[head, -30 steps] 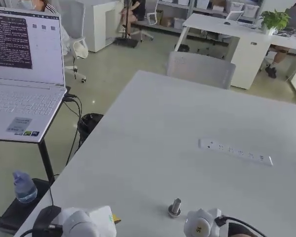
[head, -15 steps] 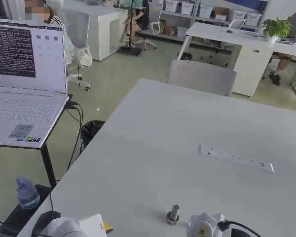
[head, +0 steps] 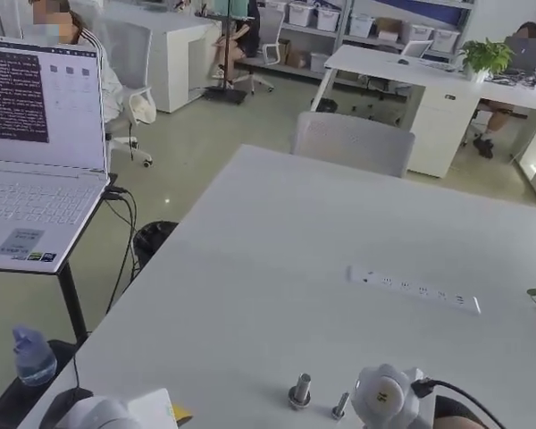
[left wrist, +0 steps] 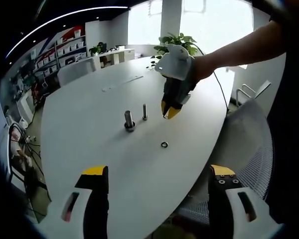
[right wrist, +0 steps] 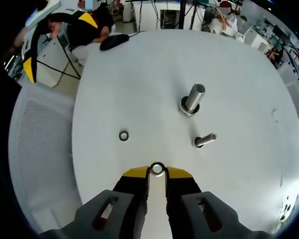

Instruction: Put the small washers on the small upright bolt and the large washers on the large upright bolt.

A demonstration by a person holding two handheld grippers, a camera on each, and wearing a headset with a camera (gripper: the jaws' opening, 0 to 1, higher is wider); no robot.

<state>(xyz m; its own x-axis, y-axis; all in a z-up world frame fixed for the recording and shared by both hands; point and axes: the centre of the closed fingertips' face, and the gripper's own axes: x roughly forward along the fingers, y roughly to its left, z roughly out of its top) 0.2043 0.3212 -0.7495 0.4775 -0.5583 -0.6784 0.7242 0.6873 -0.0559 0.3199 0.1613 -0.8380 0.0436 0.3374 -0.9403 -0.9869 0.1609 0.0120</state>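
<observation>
Right gripper pinches a washer at its tips, above the worktop near its edge, just short of the small bolt and large bolt. A loose washer lies nearby. Left gripper gapes empty.

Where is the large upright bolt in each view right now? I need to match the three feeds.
Head view: large upright bolt near the bottom edge, just right of centre.
Left gripper view: large upright bolt left of centre, beyond the jaws.
Right gripper view: large upright bolt above and right of the jaw tips.
Shared landmark: the small upright bolt, close beside it in all three.
</observation>
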